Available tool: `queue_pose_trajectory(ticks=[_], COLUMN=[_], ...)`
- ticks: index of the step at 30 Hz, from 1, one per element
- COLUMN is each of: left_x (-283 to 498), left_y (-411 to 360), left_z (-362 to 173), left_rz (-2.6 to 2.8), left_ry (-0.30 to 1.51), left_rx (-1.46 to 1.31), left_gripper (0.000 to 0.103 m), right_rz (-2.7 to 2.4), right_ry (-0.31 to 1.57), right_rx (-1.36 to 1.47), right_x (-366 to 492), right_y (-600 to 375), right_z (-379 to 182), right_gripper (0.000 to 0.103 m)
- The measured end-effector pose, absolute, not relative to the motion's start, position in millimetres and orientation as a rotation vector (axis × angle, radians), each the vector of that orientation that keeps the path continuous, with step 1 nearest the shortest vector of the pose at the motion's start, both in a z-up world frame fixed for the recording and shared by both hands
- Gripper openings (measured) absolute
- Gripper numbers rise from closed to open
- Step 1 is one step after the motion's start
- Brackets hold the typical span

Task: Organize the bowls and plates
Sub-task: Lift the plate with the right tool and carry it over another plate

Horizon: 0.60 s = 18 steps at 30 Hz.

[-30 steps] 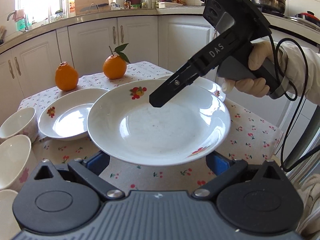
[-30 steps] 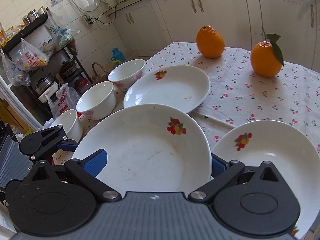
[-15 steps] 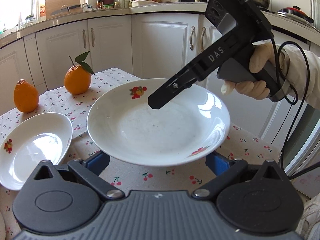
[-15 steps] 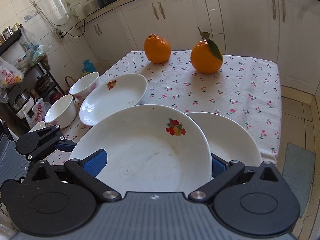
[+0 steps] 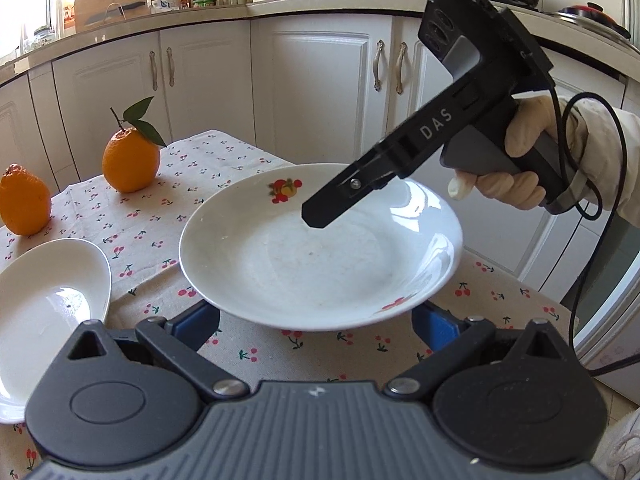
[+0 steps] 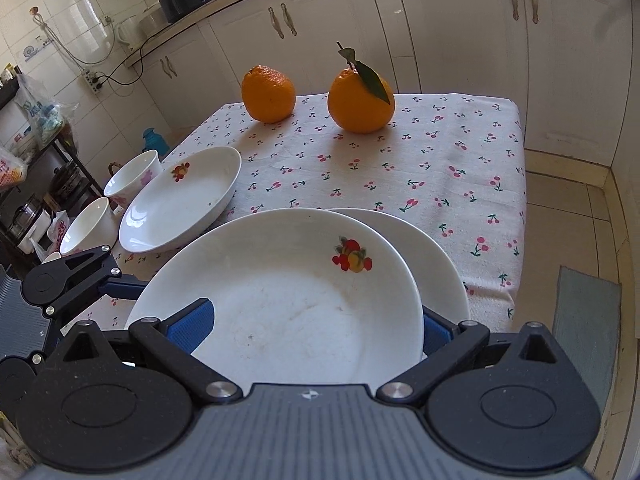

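Plate (image 6: 280, 304): white, round, deep-ish w/ a sloped wall. Fruit print (image 6: 352, 260) on the inner wall, faint smudges and specks on the bottom, and a bit of red print on the rim nearest the left tool.

It is up off the bench (image 6: 400, 168), over the corner nearest both cameras. It overlaps a second white plate (image 6: 444, 264) that lies on the cloth near the bench's right edge.

Right tool (image 6: 312, 324) pinches the near rim: one blue pad lies on the inner wall, the other sits behind and under the rim. In the left view its tip (image 5: 324, 212) reaches over the plate's inside, gloved hand (image 5: 516, 168) on the grip.

Left tool (image 5: 316, 324) is spread wide, both pads under the plate's edge. Can't tell if they touch it.

Bench has a cherry-print cloth. A third plate (image 6: 180, 204) is at the left, w/ two bowls (image 6: 132, 176) just beyond it at the edge. Two oranges (image 6: 268, 94) are at the far side, one w/ a leaf.

Room: white cabinets (image 6: 460, 40), tiled floor, a mat (image 6: 584, 312), and pots and bottles on the counter.

Plate is open side up, about level. Round, so no long axis. Fruit print is on the side away from the right tool.
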State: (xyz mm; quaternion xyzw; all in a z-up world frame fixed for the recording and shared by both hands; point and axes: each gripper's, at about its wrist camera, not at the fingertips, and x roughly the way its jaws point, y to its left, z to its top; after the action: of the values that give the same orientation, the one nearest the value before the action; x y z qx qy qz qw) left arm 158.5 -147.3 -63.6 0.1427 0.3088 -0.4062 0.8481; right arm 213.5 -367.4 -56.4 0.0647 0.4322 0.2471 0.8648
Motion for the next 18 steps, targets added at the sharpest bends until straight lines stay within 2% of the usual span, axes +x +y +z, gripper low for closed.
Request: queue_pose_trajectory(ticks=[18], left_x=[172], left_y=[-154], left_z=[-71], left_rz=[-0.867], left_ry=[0.657], left_rx=[0.3], left_gripper=[0.102], right_rz=[0.477], right_ry=[0.911], right_rx=[0.138], right_x=[206], right_y=[-379], right_z=[-55], right_gripper=[0.103])
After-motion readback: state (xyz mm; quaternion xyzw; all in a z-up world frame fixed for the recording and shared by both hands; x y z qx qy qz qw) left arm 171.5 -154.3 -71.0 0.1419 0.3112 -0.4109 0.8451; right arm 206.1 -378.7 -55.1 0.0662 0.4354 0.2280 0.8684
